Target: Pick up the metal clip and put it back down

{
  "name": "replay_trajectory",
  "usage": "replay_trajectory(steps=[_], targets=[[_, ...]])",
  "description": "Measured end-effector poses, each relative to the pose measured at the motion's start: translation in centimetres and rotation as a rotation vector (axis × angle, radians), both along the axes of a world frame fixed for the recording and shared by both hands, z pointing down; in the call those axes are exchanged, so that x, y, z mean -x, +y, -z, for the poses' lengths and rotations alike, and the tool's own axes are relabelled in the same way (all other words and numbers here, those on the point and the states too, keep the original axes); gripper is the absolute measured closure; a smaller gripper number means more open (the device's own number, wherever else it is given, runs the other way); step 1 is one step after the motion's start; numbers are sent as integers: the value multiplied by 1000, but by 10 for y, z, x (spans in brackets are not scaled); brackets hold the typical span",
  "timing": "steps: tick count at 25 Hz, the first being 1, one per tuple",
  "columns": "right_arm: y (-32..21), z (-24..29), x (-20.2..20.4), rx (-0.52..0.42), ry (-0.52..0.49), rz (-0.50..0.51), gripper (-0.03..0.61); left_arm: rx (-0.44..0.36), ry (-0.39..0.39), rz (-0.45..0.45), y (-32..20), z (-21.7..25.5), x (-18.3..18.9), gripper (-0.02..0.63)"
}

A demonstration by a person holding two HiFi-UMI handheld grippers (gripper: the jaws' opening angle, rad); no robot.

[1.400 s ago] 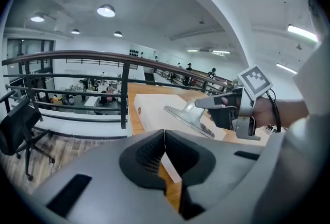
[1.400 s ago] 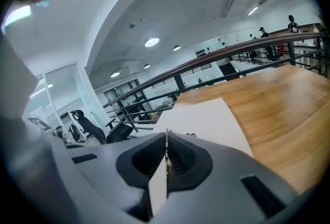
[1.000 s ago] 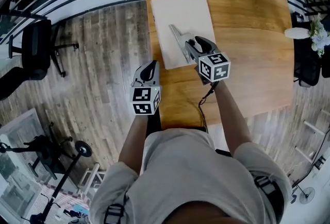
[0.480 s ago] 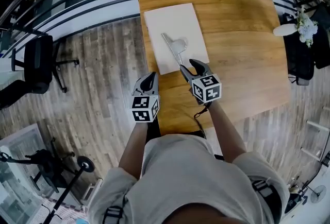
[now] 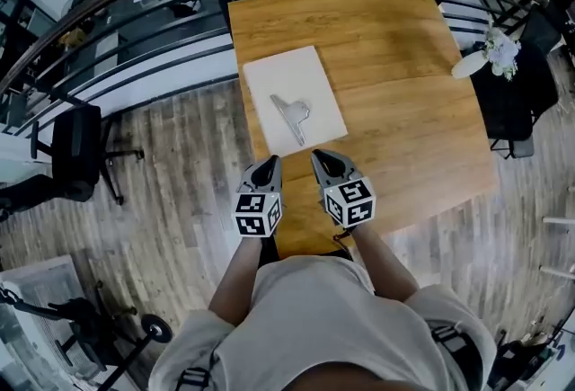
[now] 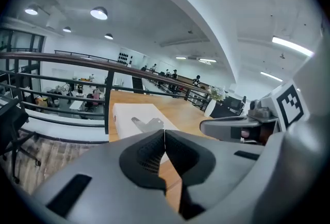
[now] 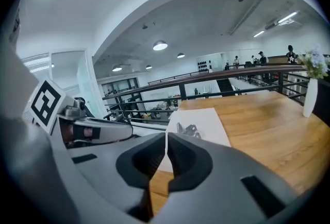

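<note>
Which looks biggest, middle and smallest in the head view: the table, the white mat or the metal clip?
1. Wooden table, largest.
2. White mat, lying on the table.
3. Metal clip, smallest, on the mat.

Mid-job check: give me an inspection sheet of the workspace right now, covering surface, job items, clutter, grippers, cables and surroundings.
Surface: wooden table with a white mat near its left edge.
Job's things: metal clip lies on the mat, touched by neither gripper.
Clutter: white vase with flowers at the table's right edge.
Grippers: left gripper and right gripper are side by side at the table's near edge, short of the mat; both shut and empty.
Cables: nothing seen.
Surroundings: railing, office chair, plank floor.
</note>
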State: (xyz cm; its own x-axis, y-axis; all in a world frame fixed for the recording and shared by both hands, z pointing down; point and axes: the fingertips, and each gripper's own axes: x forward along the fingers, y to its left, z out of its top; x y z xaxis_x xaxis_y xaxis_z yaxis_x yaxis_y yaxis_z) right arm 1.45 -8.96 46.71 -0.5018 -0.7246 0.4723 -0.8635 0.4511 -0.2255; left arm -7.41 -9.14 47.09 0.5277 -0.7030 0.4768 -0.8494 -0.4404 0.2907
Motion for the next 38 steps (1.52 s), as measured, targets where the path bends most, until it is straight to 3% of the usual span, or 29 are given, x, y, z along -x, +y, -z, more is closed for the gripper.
replay_trajectory(steps=[7, 15, 21, 38], targets=[[10, 82, -25, -218, 96, -66, 549, -118, 48, -11, 4, 68, -13, 589], [20, 183, -39, -501, 51, -147, 548, -376, 22, 11, 3, 161, 4, 589], [30, 202, -44, -543, 40, -146, 548, -472, 25, 21, 10, 195, 1, 589], [22, 208, -38, -562, 55, -124, 552, -488, 16, 16, 7, 196, -4, 589]])
